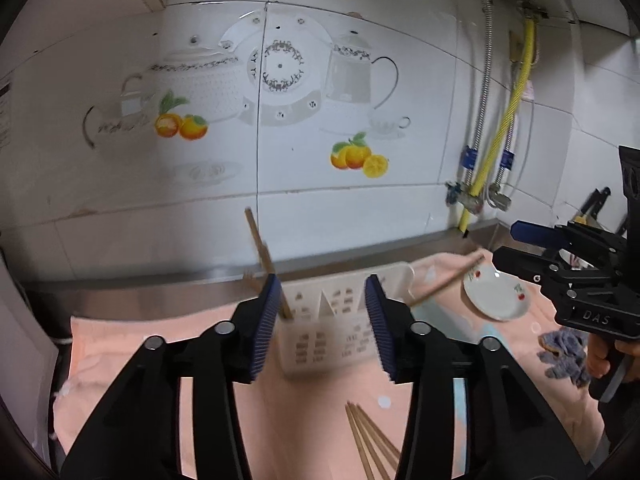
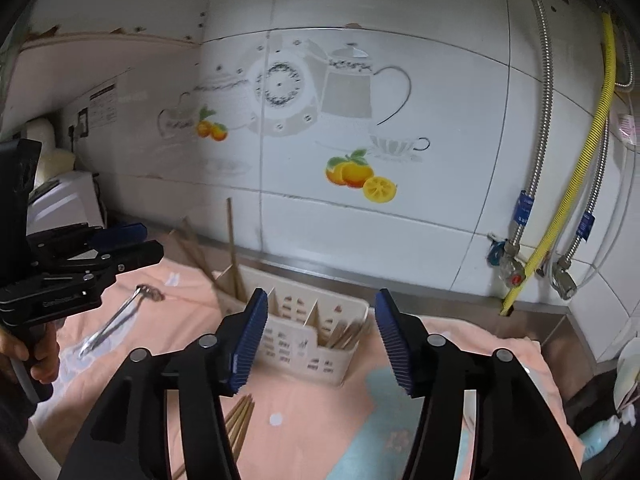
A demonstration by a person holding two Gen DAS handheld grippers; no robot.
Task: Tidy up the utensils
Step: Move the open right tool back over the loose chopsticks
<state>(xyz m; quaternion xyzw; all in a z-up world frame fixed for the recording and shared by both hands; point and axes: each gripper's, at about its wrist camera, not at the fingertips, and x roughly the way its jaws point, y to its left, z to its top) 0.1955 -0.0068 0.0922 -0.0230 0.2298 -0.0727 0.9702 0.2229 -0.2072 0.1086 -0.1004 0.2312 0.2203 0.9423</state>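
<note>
Chopsticks lean in the white slotted caddy; each hand-held gripper, left and right, gapes empty.

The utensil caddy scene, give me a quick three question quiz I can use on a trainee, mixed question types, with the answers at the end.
1. True or false: the left gripper is clamped on a chopstick.
2. Where do the loose chopsticks lie? A) on the pink towel in front of the white caddy; B) on the small plate; C) in a sink.
3. Fill in: the metal utensil lies on the towel to the ____ of the caddy in the right wrist view.

Key: 1 false, both it and the right gripper stand open with nothing between the pads. 2 A. 3 left.
</note>
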